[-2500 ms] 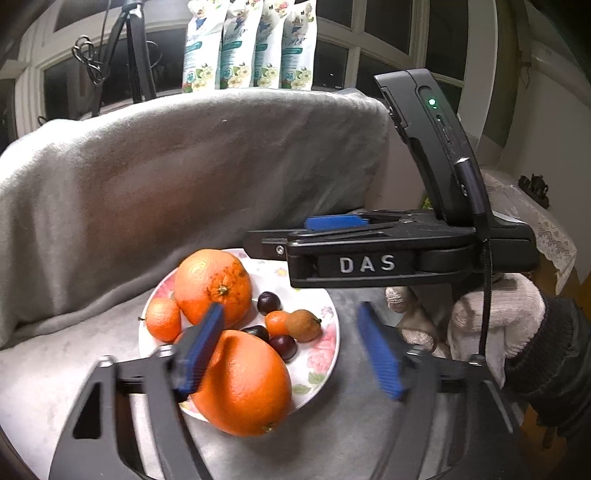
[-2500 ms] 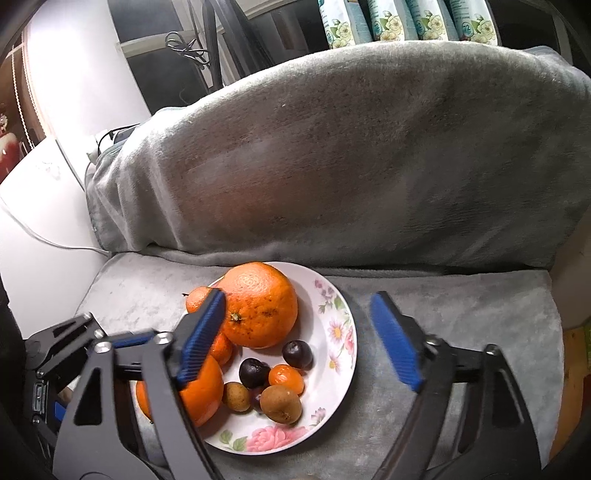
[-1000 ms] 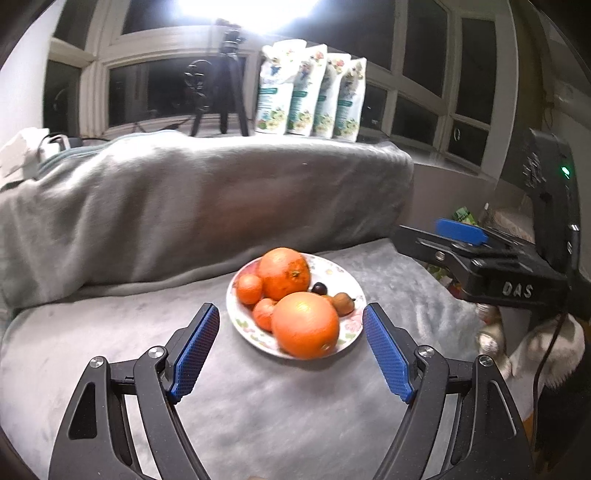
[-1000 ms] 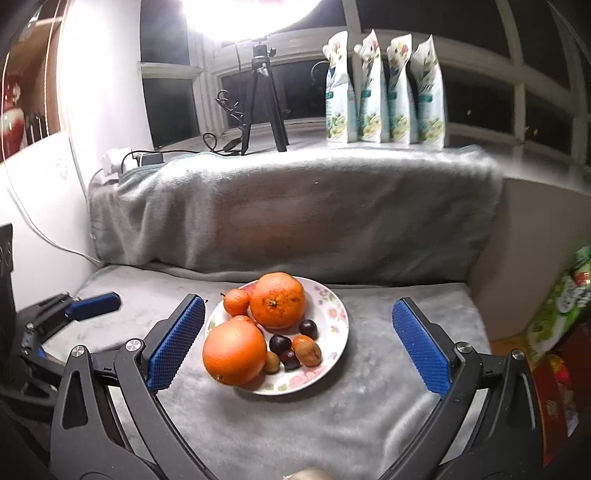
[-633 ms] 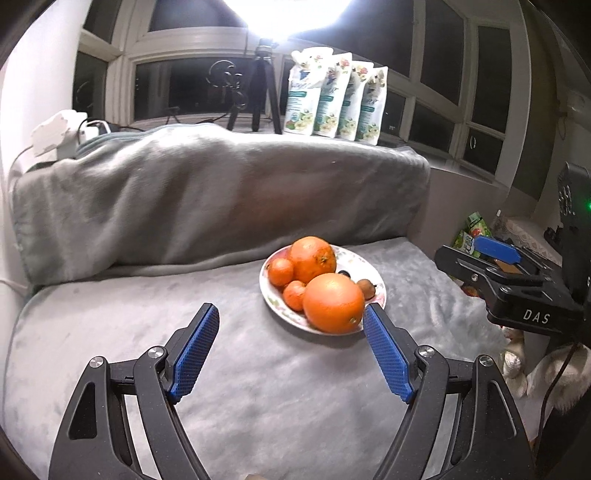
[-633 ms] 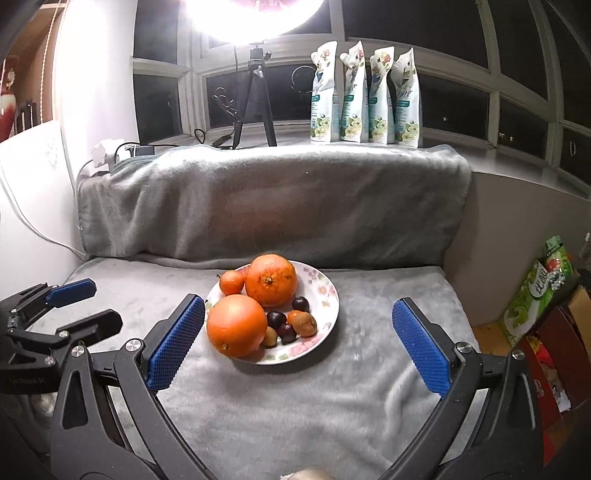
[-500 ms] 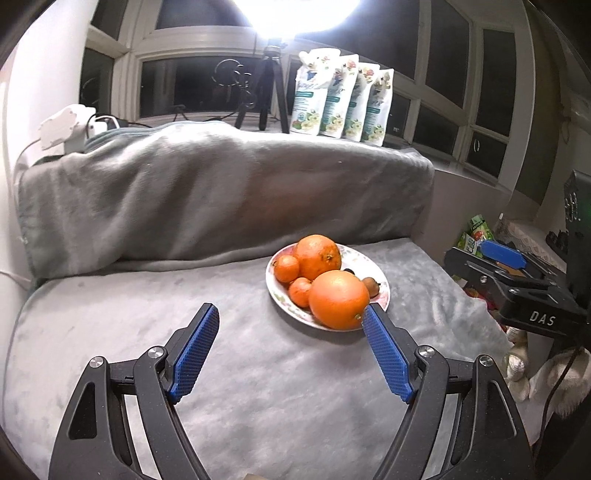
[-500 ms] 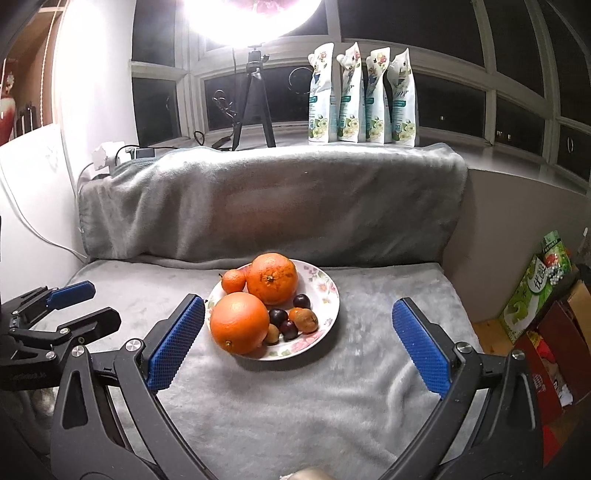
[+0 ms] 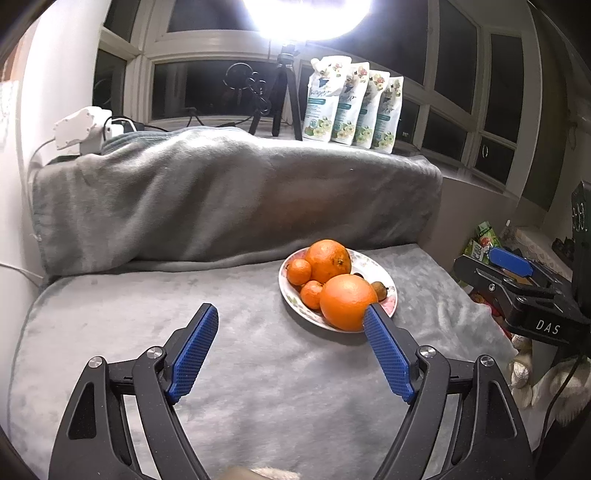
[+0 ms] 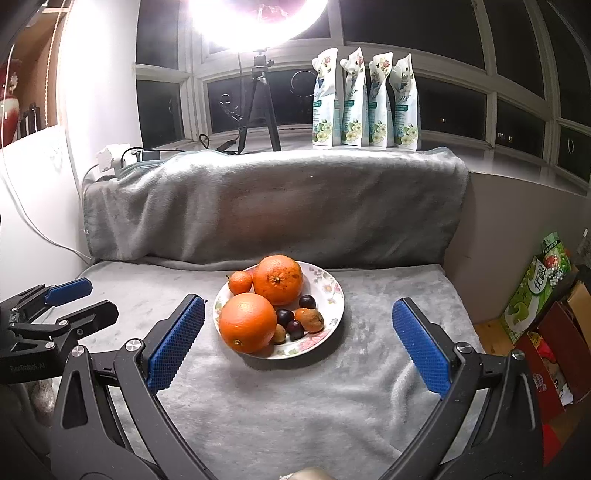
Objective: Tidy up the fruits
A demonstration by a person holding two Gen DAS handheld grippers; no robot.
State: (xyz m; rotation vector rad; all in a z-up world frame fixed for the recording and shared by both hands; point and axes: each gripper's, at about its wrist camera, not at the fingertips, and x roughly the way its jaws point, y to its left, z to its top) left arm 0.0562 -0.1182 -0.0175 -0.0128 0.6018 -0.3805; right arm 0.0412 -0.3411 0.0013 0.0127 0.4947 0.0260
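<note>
Both tools, left point(image 9: 291, 354) and right point(image 10: 299, 345), gape released over the grey fleece-covered surface point(image 10: 295, 398); floral plate of fruit point(image 10: 332, 295) centred, bright lamp point(image 10: 255, 22) glaring at dark windows point(image 10: 450, 107).

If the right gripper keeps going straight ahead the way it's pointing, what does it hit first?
Probably the front large orange on the floral plate; the right gripper has open jaws framing it, though depth is unclear.

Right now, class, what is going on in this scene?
A person holds two grippers over a grey blanket. Both the left gripper and the right gripper are open and hold nothing. All the fruit sits on the plate: two big oranges, small tangerines and dark plums. Neither gripper touches it.
</note>
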